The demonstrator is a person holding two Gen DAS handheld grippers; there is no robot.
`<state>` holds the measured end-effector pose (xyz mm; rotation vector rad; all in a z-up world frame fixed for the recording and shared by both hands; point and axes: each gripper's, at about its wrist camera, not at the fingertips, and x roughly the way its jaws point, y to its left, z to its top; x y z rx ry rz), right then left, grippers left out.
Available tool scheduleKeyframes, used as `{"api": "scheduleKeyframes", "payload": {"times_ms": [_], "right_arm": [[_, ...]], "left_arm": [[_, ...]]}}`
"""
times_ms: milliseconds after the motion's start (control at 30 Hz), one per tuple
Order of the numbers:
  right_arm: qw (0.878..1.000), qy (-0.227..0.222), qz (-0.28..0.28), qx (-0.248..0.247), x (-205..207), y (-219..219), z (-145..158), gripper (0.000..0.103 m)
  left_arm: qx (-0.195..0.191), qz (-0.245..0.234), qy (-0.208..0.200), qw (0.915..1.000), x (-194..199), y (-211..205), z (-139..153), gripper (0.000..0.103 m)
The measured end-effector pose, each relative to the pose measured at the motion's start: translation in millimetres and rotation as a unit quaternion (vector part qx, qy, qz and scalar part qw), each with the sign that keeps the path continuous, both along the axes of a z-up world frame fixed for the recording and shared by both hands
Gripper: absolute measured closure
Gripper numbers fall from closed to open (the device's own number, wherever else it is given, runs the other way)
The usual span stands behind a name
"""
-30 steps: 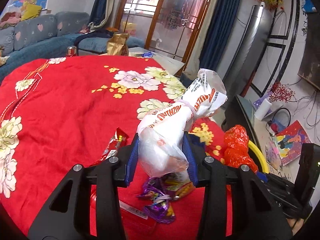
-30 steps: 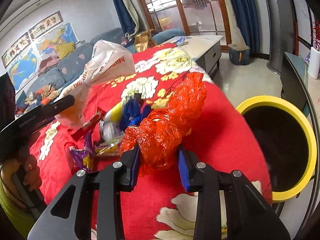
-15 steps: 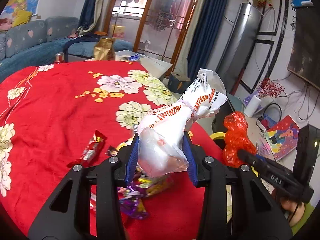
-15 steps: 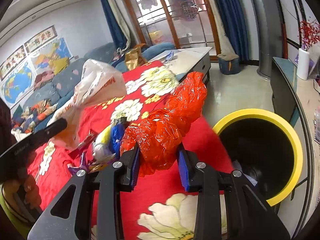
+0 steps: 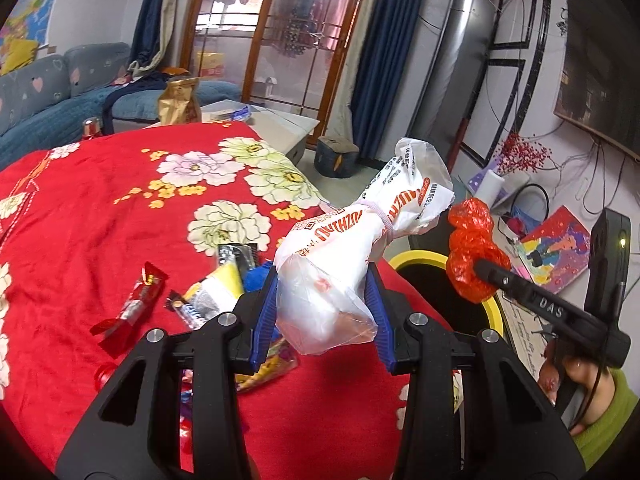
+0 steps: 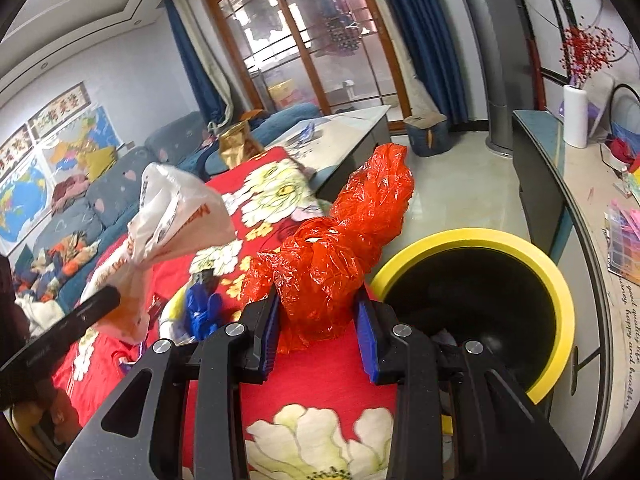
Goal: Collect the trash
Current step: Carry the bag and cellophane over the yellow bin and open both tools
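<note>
My left gripper (image 5: 322,320) is shut on a knotted white plastic bag (image 5: 352,252) with orange lettering, held above the red flowered tablecloth (image 5: 100,220). My right gripper (image 6: 316,332) is shut on a crumpled red plastic bag (image 6: 340,252), held over the table's edge beside a black bin with a yellow rim (image 6: 552,280). The red bag (image 5: 472,248) and the bin (image 5: 420,258) also show in the left wrist view. The white bag (image 6: 172,216) shows in the right wrist view. Several snack wrappers (image 5: 136,304) lie on the cloth below the left gripper.
A grey coffee table (image 6: 352,136) and a blue sofa (image 5: 48,92) stand beyond the table. A dark side cabinet (image 6: 552,184) with a white roll and clutter runs along the right wall. A gold bag (image 5: 178,100) stands at the table's far end.
Both grippers have moved right toward the yellow-rimmed bin while holding their bags. The bin now fills more of the right wrist view, and more wrappers show under the left gripper.
</note>
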<state>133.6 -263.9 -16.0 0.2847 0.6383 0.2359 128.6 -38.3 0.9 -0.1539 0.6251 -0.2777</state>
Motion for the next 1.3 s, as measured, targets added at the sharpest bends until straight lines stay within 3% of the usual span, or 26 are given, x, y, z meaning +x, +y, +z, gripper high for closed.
{"api": "scheduleKeyframes", "payload": {"times_ms": [833, 1300], "right_arm": [[0.995, 0.034, -0.092, 0.032, 10.1, -95.7, -37.0, 0.071], [0.992, 0.076, -0.1, 0.024, 13.7, -121.4, -67.8, 0.071]], "left_arm": [[0.066, -0.08, 0.038, 0.9938, 23.3, -100.3, -35.5, 0.069], [0.093, -0.099, 0.054, 0.9892, 55.5, -151.9, -50.1, 0.069]]}}
